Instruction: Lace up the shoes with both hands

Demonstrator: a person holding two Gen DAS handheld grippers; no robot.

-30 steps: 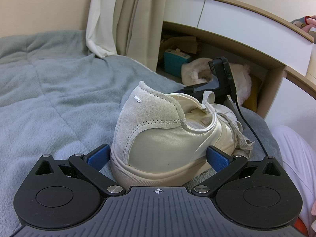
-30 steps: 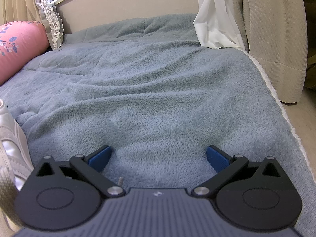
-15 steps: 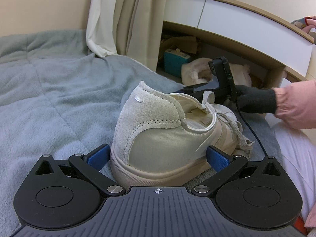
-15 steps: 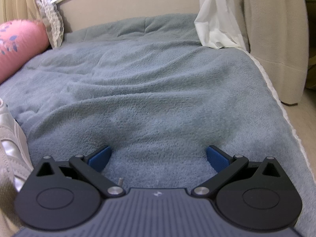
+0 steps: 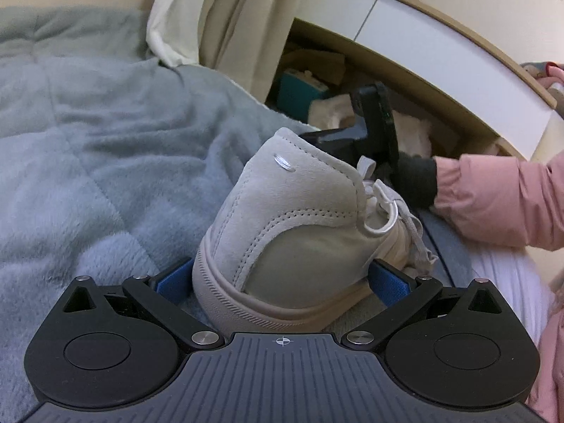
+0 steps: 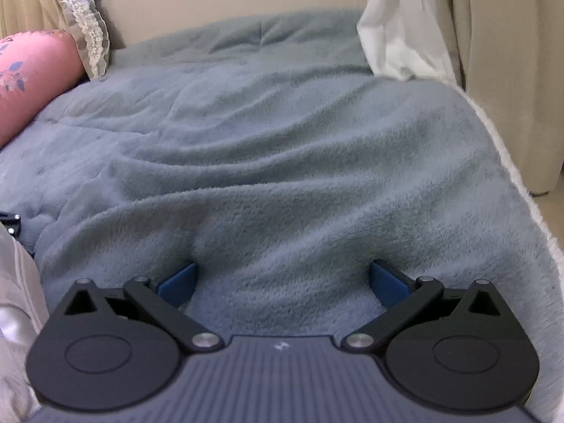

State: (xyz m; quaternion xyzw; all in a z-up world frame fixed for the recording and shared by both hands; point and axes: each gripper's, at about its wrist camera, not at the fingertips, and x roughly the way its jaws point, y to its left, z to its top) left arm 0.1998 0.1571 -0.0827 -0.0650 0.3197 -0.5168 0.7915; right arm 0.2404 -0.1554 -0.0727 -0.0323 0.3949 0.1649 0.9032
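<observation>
Left wrist view: the left gripper (image 5: 281,278) sits low centre, jaws apart around the heel of the shoe (image 5: 299,243) on the grey blanket (image 5: 88,176); laces (image 5: 412,225) hang loose at right, near a gloved hand (image 5: 416,183); lacing looks not begun. Right gripper (image 6: 281,278) gapes over bare blanket, empty; next it must turn toward the laces.

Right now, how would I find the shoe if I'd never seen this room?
Look at the big fluffy grey-blue blanket spread over the bed. Near its edge by the white desk sits one shoe, its heel between the open blue pads of the left claw. It is the only cream-coloured sneaker there, with a suede heel patch and loose pale laces.
</observation>
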